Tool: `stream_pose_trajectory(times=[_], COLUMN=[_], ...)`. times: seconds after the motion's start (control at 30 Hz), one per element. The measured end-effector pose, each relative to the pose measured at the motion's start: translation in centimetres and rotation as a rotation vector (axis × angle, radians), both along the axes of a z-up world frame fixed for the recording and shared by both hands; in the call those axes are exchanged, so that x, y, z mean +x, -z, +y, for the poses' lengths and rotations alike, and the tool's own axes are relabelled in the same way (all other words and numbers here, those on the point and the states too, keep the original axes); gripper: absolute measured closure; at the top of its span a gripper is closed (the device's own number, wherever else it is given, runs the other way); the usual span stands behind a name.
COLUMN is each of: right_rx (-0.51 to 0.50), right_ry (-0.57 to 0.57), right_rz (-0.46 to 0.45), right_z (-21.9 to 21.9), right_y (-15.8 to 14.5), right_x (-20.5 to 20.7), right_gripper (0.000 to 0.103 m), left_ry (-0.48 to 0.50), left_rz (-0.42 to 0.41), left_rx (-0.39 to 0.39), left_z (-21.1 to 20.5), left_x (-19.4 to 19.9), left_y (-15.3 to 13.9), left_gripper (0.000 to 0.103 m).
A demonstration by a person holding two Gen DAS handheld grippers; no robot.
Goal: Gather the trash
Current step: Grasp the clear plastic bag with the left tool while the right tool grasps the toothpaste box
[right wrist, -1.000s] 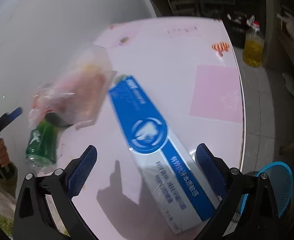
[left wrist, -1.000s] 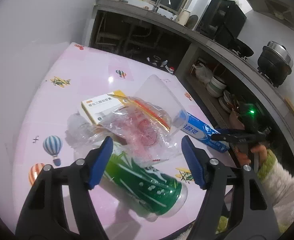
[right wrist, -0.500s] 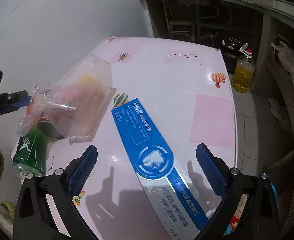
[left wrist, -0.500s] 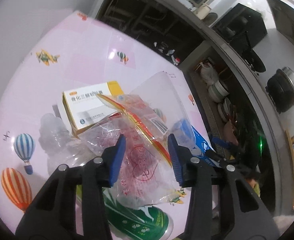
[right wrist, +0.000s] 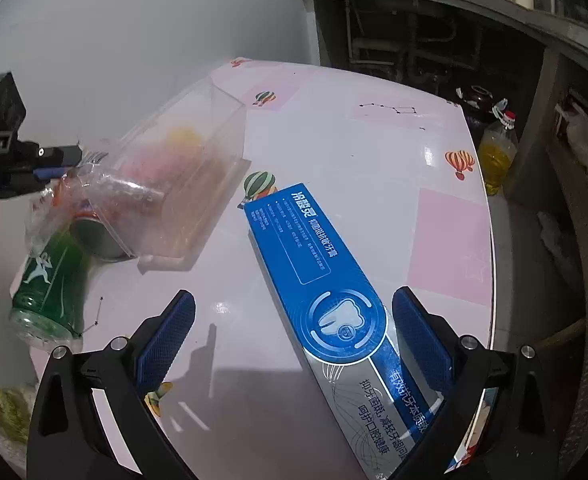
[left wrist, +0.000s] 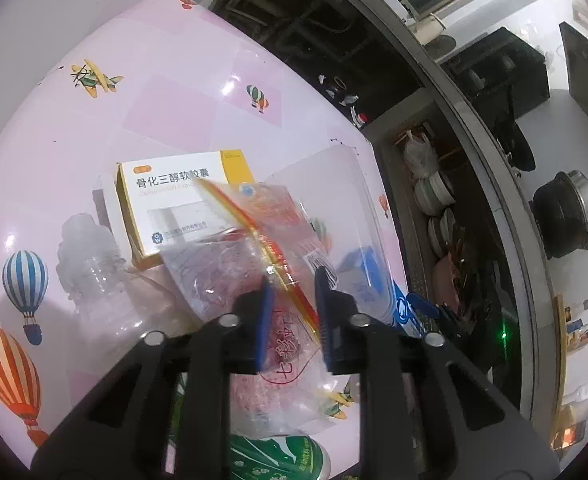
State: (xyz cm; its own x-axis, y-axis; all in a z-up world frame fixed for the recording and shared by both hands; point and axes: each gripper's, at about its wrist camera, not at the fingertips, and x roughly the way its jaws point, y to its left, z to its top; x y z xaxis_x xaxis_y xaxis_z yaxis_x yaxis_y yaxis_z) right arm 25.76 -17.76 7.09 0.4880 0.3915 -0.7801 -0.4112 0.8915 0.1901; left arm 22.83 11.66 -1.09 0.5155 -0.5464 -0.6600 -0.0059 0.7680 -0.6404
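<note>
Fingers [left wrist: 263,320] closing on 1 plastic bag [left wrist: 230,272] — 1 can [right wrist: 48,284], 2 boxes.

Black hand-held gripper [right wrist: 290,332], blue ribbed pads [right wrist: 166,336], silver screws.

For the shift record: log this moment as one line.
left gripper: jaws just closing on plastic bag | right gripper: open over toothpaste box | green can: on table

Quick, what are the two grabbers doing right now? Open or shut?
Left gripper: jaws have just been closing on the crinkly plastic bag, pinching it.
Right gripper: jaws open, holding nothing, with the blue toothpaste box between them.
</note>
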Motion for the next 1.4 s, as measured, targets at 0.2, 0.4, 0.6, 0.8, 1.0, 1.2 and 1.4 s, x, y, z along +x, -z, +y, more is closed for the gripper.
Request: stream_pose_trajectory(times=[0.2, 0.4, 0.6, 0.8, 1.0, 1.2, 1.4], right_rx=[-0.028, -0.052, -0.1, -0.154, -0.168, -0.17, -0.157], right_ry=[-0.01, -0.014, -0.011, 0.002, 0.027, 0.034, 0.036], right_rz=[-0.014, -0.024, -0.032, -0.026, -0.019, 0.005, 0.01], right_z=[0.4, 0.6, 1.0, 1.3, 1.0, 0.7, 0.8], right_y=[-0.1, -0.1, 0.1, 0.7, 0.8, 1.3, 1.2], right_x=[-0.2, -0.2, 0.0, 0.5, 0.6, 0.7, 0.4], right_gripper=[0.009, 0.01, 0.014, 0.024, 0.041, 0.041, 0.045], left_ry=[-0.014, -0.029, -0.046, -0.059, -0.05, -0.024, 0.0], left_rz=[-0.052, -0.142, -0.253, -0.334, -0.418, -0.491, -0.517], left_rx=[-0.026, -0.068, -0.095, -0.094, -0.105, -0.129, -0.144], left_z=[0.4, 1.0, 2.3, 2.9, 3.0, 2.6, 1.9], left_x=[-0.8, -2.2, -4.1, -5.4, -6.7, -7.7, -8.0], left_y=[-0.7, -2.1, -4.0, -5.9, -7.5, -8.7, -9.3], left_gripper=[0.096, 0.099, 0.1, 0.101, 0.101, 0.101, 0.101])
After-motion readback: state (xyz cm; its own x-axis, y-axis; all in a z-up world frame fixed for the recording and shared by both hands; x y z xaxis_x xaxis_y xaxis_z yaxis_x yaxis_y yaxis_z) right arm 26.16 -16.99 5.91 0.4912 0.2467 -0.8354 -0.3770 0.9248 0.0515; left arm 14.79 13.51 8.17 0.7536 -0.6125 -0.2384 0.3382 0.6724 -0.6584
